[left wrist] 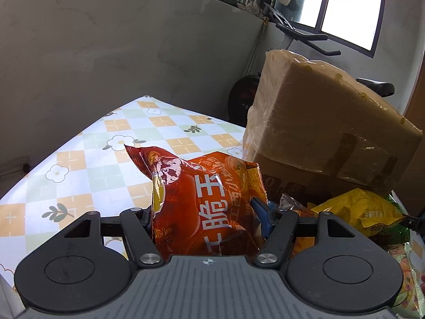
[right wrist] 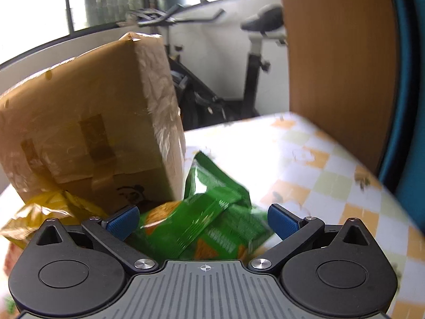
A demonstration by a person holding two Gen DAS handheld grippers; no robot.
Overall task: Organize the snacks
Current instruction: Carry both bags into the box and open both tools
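My left gripper [left wrist: 205,212] is shut on a red snack bag [left wrist: 202,196] with white Chinese print and holds it upright above the checkered tablecloth [left wrist: 87,156]. A yellow snack bag [left wrist: 361,212] and other packets lie to its right by a taped cardboard box [left wrist: 326,125]. My right gripper [right wrist: 203,222] is open, its blue pads [right wrist: 281,223] on either side of a green snack bag [right wrist: 212,212] lying on the table beside the same box [right wrist: 87,133]. A yellow bag [right wrist: 45,210] lies at the left.
An exercise bike [right wrist: 212,61] stands behind the table. A wooden panel [right wrist: 337,61] rises at the right of the table. A grey wall [left wrist: 106,53] is behind the table's far edge. The right wrist view is motion-blurred.
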